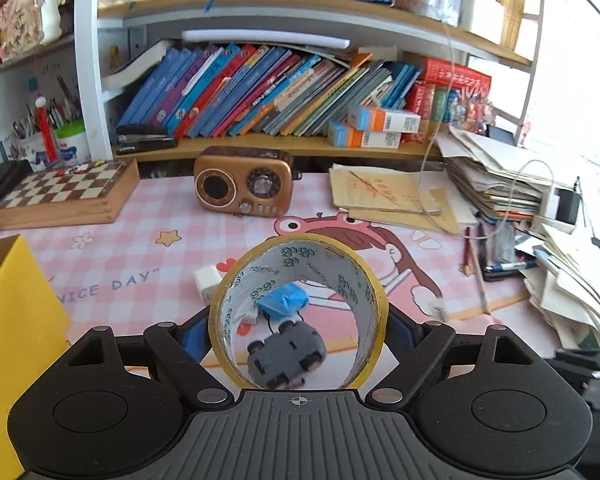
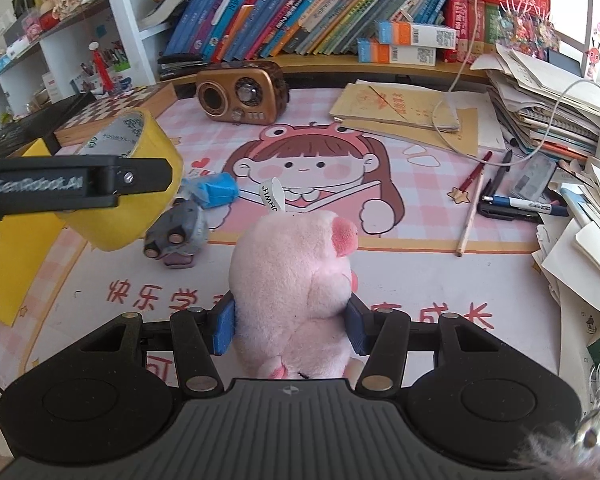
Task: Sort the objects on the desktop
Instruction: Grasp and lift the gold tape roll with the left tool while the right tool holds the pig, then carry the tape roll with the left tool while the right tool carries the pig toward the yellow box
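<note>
My left gripper [image 1: 299, 336] is shut on a yellow tape roll [image 1: 374, 300] and holds it above the pink desk mat; the roll also shows in the right wrist view [image 2: 120, 184], held by the left gripper's black arm. Through the roll I see a grey toy car [image 1: 286, 356] lying wheels-up and a blue crumpled wrapper [image 1: 284, 300]. My right gripper [image 2: 290, 322] is shut on a pink plush pig [image 2: 296, 280], blue pads pressing its sides. The toy car [image 2: 176, 232] and the wrapper [image 2: 216, 190] lie left of the pig.
A yellow box [image 1: 12, 320] stands at the left. A white eraser [image 1: 208, 282] lies on the mat. A brown radio [image 1: 242, 184], a chessboard box [image 1: 66, 196], notebooks [image 2: 404, 108], pens [image 2: 512, 204] and paper stacks [image 2: 560, 120] sit around the desk.
</note>
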Motion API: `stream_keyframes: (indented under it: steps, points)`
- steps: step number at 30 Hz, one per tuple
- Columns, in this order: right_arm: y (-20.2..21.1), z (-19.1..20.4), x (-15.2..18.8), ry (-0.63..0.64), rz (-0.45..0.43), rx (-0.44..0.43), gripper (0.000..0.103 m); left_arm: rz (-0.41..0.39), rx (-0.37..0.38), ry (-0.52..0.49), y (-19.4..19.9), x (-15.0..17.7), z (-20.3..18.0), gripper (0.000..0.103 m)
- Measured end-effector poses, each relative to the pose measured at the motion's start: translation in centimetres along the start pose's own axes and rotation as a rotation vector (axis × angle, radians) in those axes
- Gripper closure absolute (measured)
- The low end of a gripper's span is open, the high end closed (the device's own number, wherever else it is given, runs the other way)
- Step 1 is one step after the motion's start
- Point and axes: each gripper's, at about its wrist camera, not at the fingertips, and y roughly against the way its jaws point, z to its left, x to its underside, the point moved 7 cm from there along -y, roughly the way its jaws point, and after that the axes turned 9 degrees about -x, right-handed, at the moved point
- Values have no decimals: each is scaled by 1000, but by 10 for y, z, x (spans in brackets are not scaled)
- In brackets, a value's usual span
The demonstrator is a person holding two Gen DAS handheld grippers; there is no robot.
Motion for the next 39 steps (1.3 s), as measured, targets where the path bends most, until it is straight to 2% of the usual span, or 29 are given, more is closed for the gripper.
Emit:
stream_keyframes:
  steps: [7,19,28,39]
  points:
    - [12,18,12,20,-3,-9,52,16,9,4,33,24,5,17]
    - [42,59,50,-16,3,21,52,42,39,13,83,73,33,17]
    - [57,116,77,-7,3,40,52,43,48,32,122,106,75,17]
    - [66,200,115,11,17,7,52,39,27,54,170,143,137,17]
